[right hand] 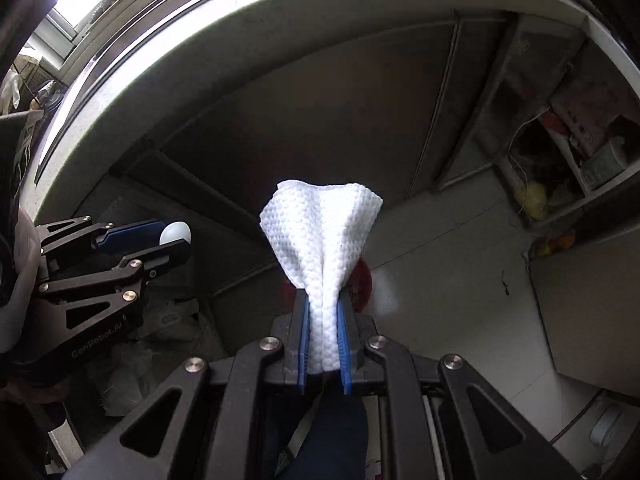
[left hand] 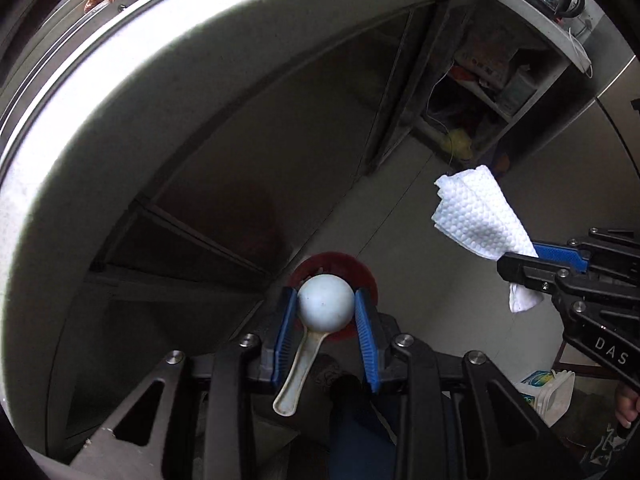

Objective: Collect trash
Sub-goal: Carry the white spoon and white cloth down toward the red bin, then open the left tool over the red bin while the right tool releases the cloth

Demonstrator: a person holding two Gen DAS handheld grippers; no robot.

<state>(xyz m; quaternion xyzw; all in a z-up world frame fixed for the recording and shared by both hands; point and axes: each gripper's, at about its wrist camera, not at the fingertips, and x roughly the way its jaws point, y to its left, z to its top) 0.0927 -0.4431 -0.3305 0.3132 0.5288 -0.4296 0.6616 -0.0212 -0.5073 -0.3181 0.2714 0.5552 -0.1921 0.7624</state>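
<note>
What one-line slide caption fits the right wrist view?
Right gripper clamps a white embossed paper towel above a red round bin; left gripper holds a white plastic spoon.

The left gripper (left hand: 326, 312) points downward, its blue pads (left hand: 285, 336) closed against the bowl of a white plastic spoon (left hand: 320, 320). The right gripper (right hand: 323, 334) is level beside it, also pointing down, its jaws pinched tight on a white paper towel (right hand: 320, 240) that fans out beyond the fingertips.
</note>
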